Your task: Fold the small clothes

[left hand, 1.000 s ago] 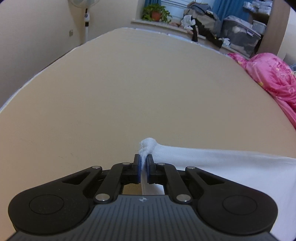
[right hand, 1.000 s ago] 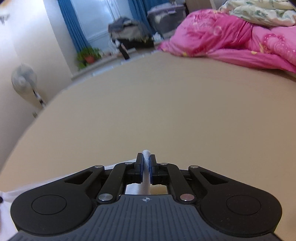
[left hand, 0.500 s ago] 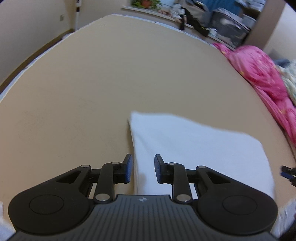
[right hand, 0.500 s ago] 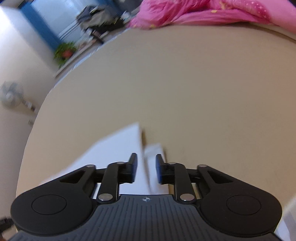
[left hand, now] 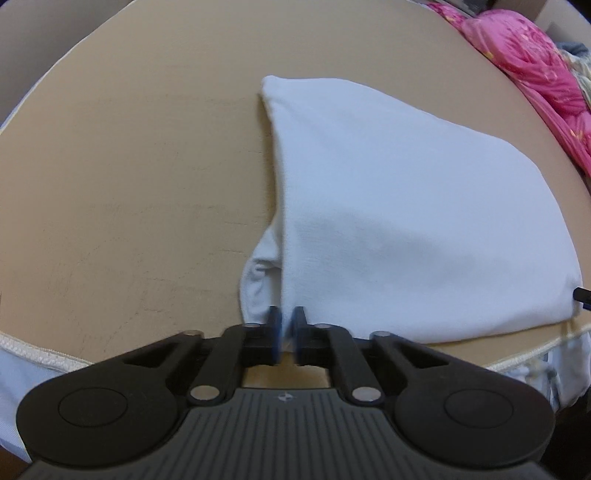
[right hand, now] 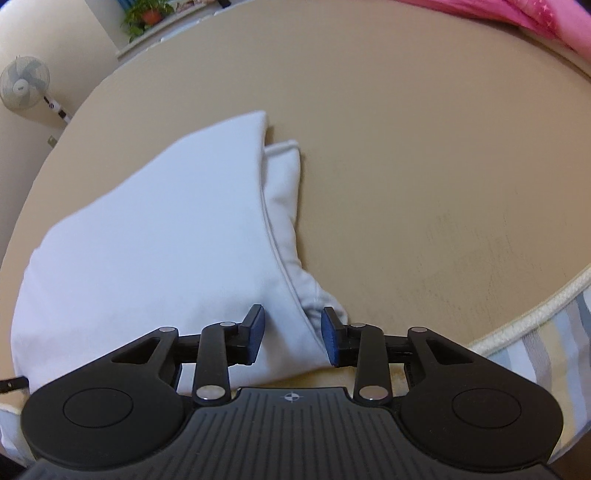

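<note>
A white garment [left hand: 399, 206] lies folded flat on the tan bed surface [left hand: 129, 166], near the front edge. A sleeve sticks out from under its left side [left hand: 258, 280]. My left gripper [left hand: 286, 334] is shut with nothing between its blue pads, just above the garment's near left corner. In the right wrist view the garment [right hand: 155, 240] fills the left half, with a sleeve [right hand: 286, 206] showing along its right edge. My right gripper [right hand: 291, 334] is open, its jaws either side of the garment's near right corner.
A pink quilt [left hand: 535, 74] lies at the far right of the bed. The mattress edge with piping [right hand: 535, 314] runs close below both grippers. A fan [right hand: 24, 83] and a potted plant [right hand: 147, 14] stand beyond the bed.
Both grippers let go of the garment's edge and pulled back toward the front edge of the bed. The garment now lies folded flat. The left gripper has closed again, empty; the right opened wider.
</note>
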### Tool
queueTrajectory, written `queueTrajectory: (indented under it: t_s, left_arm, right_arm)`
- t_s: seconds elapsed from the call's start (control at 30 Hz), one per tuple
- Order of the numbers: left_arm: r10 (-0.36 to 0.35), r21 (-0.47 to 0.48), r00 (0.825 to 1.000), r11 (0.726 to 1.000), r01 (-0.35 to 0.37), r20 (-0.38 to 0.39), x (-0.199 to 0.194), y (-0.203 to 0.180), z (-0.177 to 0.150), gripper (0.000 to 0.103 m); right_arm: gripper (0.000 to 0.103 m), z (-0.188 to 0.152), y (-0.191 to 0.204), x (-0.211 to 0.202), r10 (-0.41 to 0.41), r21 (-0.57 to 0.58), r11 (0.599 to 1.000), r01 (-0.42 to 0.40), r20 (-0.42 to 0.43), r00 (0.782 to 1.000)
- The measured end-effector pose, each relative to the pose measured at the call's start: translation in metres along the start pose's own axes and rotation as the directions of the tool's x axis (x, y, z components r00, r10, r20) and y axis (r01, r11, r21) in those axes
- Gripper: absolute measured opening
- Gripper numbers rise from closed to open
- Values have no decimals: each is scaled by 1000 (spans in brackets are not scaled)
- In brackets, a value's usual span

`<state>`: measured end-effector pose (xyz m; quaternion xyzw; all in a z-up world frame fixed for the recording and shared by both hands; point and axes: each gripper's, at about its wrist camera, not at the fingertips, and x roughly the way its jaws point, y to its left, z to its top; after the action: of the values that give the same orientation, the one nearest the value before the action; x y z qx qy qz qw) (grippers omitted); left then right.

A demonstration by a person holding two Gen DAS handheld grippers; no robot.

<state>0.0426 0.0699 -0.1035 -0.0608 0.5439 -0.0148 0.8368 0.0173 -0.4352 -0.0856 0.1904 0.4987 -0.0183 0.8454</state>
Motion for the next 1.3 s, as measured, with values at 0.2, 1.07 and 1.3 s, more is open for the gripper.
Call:
queueTrajectory:
  t_s: [0.2, 1.07, 1.3]
  left_arm:
    - [-33, -77, 998, 996, 37, 57, -22, 9, -5, 4]
    - [-119, -289, 990, 947, 138, 81, -9, 46, 10, 55]
    - [-141, -303, 986, 939, 161, 85, -6, 47, 15, 61]
  right_arm:
    - [4, -5, -14, -31, 66, 42, 997, -71, 100, 993]
    - [32, 10, 13, 9, -23, -122, 992, 27, 36, 999]
    - [32, 10, 9, -9, -42, -87, 995, 52, 122, 992]
